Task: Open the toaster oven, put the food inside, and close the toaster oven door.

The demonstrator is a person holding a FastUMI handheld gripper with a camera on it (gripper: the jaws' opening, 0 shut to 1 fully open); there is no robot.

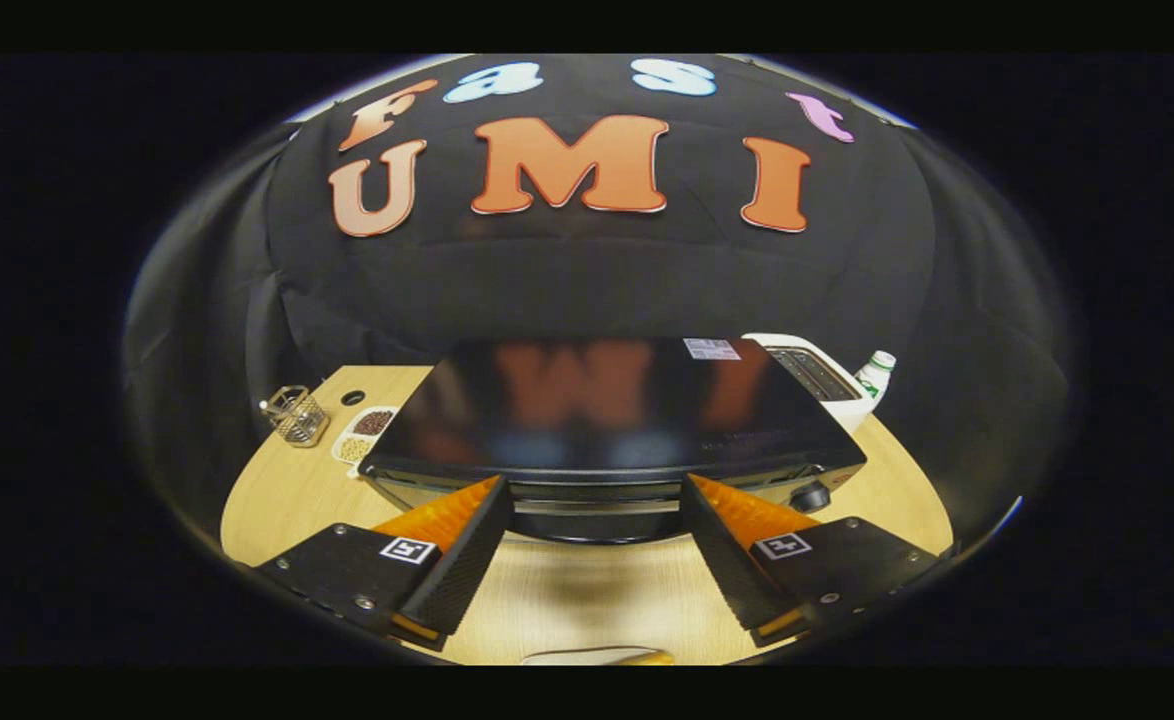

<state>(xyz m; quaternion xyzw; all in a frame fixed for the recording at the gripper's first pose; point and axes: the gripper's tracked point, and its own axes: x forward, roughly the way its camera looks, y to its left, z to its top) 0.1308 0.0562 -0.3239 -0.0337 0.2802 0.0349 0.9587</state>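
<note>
**Approach to the oven door handle, fingers spread, nothing held**

The gripper (597,500) hovers above the wooden table (277,500), aimed at the front of the toaster oven (612,410). Its two fingers stand wide apart and hold nothing; the tips sit just short of the oven's front edge, one to each side of the middle.

The oven is a black box with a glossy top, dead ahead of the fingers. Its door looks closed: only the top edge of the front face shows, with a pale bar that reads as the door handle (597,507) running between the fingertips. A round knob (810,496) sits at the front, just beyond the right finger.

A pale object (597,657) lies on the table below the fingers, near the camera. Likely the food, but too little shows to tell.

Step in hand, as I judge it: open the door. To do it well:
- Lower and come in level, so the handle lands between the fingers, not under them.
- Stay centred on the bar, well off the knob.
- Close on the bar fully before pulling.
- Pull out and down along the door's arc; a straight tug may drag the oven.

Behind the oven: a white toaster (817,375), a bottle (877,372). Off to the left: a wire basket (295,415), a dish of beans (365,432).
</note>
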